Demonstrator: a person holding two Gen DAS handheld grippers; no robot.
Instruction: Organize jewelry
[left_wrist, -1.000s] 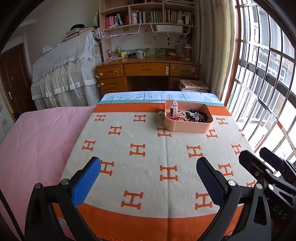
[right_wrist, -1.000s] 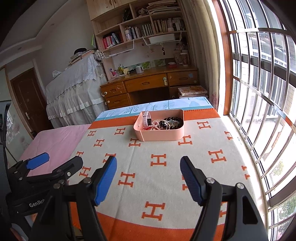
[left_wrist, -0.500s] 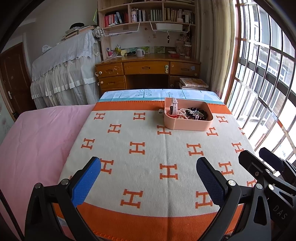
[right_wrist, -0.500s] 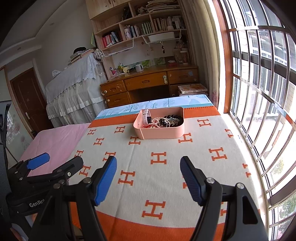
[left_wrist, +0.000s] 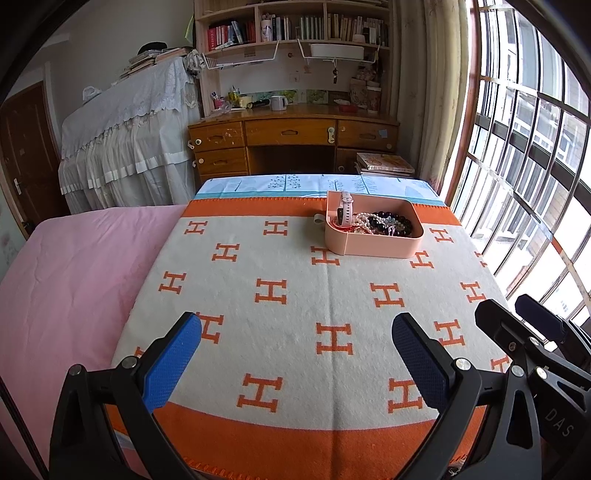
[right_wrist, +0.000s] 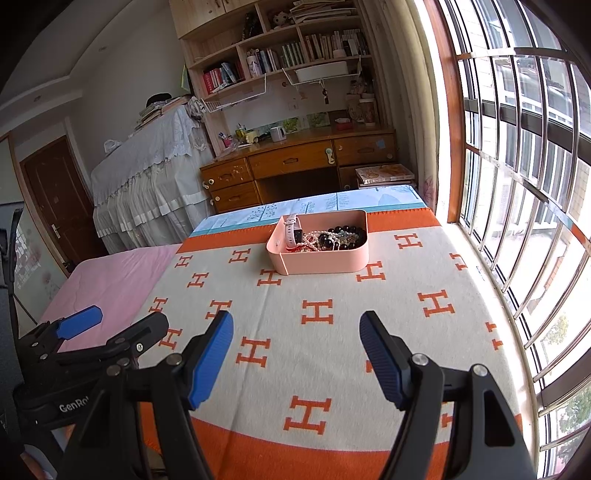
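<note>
A pink tray (left_wrist: 373, 247) (right_wrist: 325, 264) stands at the far right of the H-patterned blanket (left_wrist: 295, 295) (right_wrist: 325, 332). In it lie a pink watch (left_wrist: 346, 212) (right_wrist: 291, 232), dark bead bracelets (left_wrist: 393, 223) (right_wrist: 343, 236) and pearl strands. My left gripper (left_wrist: 295, 354) is open and empty over the near edge of the blanket. My right gripper (right_wrist: 295, 347) is open and empty, to the right of the left one. Both are far from the tray.
A pink sheet (left_wrist: 66, 280) covers the bed left of the blanket. A wooden desk (left_wrist: 291, 140) with shelves stands beyond the bed. A barred window (right_wrist: 524, 184) runs along the right side. A covered piece of furniture (left_wrist: 125, 140) stands at the back left.
Both grippers have pulled back and tilted slightly, so the tray sits a little farther off in both views. Both stay open. Nothing on the blanket has moved.
</note>
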